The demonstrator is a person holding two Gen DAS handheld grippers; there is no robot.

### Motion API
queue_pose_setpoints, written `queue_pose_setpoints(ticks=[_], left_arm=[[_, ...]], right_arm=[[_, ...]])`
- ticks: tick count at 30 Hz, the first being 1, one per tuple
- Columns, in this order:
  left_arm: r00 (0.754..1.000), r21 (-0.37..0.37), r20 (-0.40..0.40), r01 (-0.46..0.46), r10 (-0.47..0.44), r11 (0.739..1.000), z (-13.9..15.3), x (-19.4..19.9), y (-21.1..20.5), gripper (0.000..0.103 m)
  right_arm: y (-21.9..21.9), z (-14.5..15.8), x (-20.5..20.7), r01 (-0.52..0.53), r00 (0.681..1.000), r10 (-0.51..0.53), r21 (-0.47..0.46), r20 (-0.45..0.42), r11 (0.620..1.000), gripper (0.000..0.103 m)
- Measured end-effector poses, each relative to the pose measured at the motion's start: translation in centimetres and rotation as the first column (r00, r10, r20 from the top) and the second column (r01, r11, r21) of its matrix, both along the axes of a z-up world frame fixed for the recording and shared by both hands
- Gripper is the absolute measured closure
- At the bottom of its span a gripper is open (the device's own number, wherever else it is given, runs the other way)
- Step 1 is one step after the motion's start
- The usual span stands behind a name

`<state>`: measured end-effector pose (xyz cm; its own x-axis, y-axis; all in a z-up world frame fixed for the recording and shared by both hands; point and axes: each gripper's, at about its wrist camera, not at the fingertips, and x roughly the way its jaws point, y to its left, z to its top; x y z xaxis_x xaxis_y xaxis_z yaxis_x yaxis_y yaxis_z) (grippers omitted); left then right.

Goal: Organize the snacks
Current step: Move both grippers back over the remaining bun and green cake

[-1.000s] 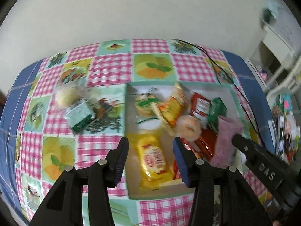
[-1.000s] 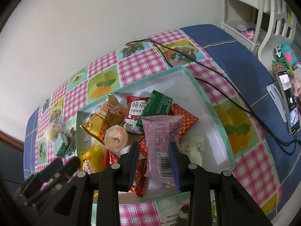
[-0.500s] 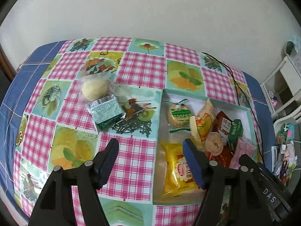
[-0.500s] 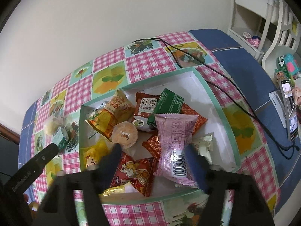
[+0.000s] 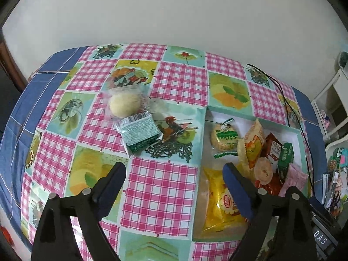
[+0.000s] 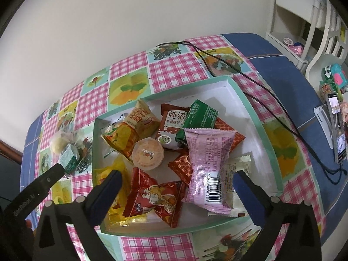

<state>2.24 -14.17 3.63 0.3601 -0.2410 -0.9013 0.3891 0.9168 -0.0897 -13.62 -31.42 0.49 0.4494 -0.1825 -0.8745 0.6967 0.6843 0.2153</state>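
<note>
A mint-rimmed white box point(image 6: 250, 106) holds several snack packets, among them a pink packet point(image 6: 206, 165), a red packet point(image 6: 154, 198), a yellow packet point(image 5: 219, 202) and a round jelly cup point(image 6: 148, 153). On the cloth left of the box lie a round pale bun in clear wrap point(image 5: 125, 105) and a green-and-white packet point(image 5: 140, 133). My left gripper point(image 5: 174, 187) is open and empty, above the cloth at the box's left edge. My right gripper point(image 6: 177, 192) is open and empty, above the box's near side. The box also shows in the left wrist view point(image 5: 200, 152).
A black cable point(image 6: 250, 80) runs across the checked tablecloth point(image 5: 161, 193) past the box's far right side. A phone on a stand point(image 6: 336, 128) and small items sit at the table's right end. A white chair point(image 6: 315, 21) stands beyond. A wall backs the table.
Both grippers have opened wide. The right gripper let go of the pink packet, which now lies in the box. The left gripper swung left, bringing the bun and green packet nearer centre.
</note>
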Motion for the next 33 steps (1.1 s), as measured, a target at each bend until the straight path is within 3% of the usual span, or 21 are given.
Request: queue_pose_setpoints(ticks=[3,5,16,27,33], left_arm=[[1.0,0.001,0.012,-0.012,0.012,1.0,0.0,0.2,0.3,0.011],[0.999,0.01,0.028,-0.025,0.024,1.0,0.0,0.4,0.6,0.002],[0.997,0.033,0.051,-0.06,0.058,0.998,0.3,1.7,2.6,0.001],[0.988,0.096,0.088,-0.139,0.13,0.986,0.3,4.5,7.5,0.001],[0.98,0.071,0.064,-0.194,0.189,0.978,0.0,5.9,10.2,0.001]], right_arm=[[0.2,-0.1,0.2,-0.007,1.0,0.007,-0.005,-0.007,1.0,0.0],[0.3,-0.1,0.4,-0.01,1.0,0.01,-0.007,-0.01,1.0,0.0],[2.7,0.4,2.2,-0.054,0.998,0.054,-0.028,-0.015,0.998,0.0],[7.8,1.2,6.2,-0.155,0.988,0.156,-0.05,0.006,0.987,0.0],[11.2,1.2,8.2,-0.231,0.973,0.231,-0.075,-0.004,0.97,0.0]])
